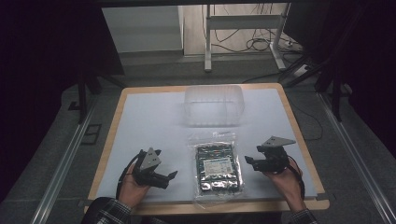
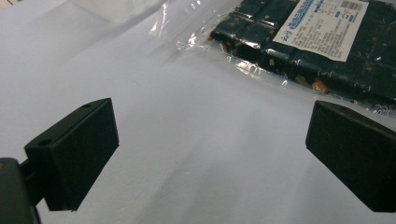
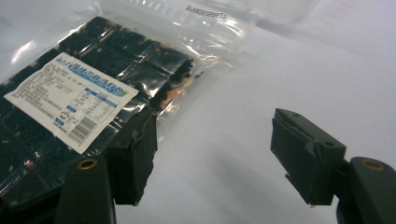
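White sheeting covers the bench (image 1: 140,116), a wood-edged surface that fills the middle of the high view. At its far side sits a clear plastic tub (image 1: 214,105), apparently empty, its walls hard to pick out against the white. Nearer the person, at the centre of the bench, a sealed clear bag (image 1: 217,169) lies flat, packed with dark square blocks and bearing a white printed label (image 1: 217,164). It sits between the two grippers and well short of the tub. The left gripper (image 1: 161,178) hovers just beside the bag's left edge, its fingers (image 2: 77,154) spread wide apart with nothing between them. The right gripper (image 1: 251,162) waits just beside the bag's right edge, fingers (image 3: 306,154) likewise apart and empty; in the right gripper view one finger (image 3: 135,156) is at or over the bag's loose plastic border, though contact cannot be confirmed. The likely risk is the film itself: it looks slick and wrinkled, so a pinch on only the thin margin could slip or stretch, letting the heavy contents sag and drop. Lying flat, the bag offers little edge to catch, so fingers may skid over it. Uneven lifting by the two grippers could fold the bag, and a sagging bag could snag on or knock the light tub.
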The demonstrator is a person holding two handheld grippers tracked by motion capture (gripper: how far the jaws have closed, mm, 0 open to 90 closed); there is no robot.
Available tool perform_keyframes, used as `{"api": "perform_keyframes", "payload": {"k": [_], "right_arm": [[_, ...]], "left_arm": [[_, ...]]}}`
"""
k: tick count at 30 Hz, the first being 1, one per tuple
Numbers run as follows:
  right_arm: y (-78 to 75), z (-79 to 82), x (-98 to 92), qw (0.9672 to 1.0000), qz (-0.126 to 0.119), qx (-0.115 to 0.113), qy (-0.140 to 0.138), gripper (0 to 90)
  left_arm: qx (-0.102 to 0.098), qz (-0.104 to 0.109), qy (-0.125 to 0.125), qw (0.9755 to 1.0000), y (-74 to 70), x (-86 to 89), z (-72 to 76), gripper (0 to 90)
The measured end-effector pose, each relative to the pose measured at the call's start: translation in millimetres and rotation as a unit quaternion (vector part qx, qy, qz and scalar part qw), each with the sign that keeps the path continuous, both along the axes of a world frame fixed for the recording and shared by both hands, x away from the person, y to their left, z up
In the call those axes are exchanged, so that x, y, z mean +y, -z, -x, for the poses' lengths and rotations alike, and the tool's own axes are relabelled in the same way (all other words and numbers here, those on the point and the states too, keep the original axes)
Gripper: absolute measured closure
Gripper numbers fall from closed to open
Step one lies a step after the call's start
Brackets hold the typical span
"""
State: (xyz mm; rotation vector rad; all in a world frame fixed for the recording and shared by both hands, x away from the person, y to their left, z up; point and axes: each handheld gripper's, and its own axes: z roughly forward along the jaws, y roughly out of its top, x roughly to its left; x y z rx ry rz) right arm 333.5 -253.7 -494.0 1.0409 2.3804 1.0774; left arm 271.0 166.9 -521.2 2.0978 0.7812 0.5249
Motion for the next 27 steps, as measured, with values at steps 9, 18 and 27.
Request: {"api": "perform_keyframes", "payload": {"k": [9,18,27], "right_arm": [[1.0,0.1,4.0,1.0,-0.001,0.004,-0.005,26.6],[1.1,-0.2,4.5,1.0,0.001,0.006,-0.003,26.3],[-3.4,4.1,8.9,0.9999,-0.001,0.014,-0.003,32.0]], "left_arm": [[-0.003,-0.002,-0.003,1.0,0.6,0.6,0.3,2.0],[-0.004,-0.004,-0.002,1.0,0.9,0.1,0.4,1.9],[-0.005,-0.004,-0.006,1.0,0.8,1.7,0.1,1.7]]}}
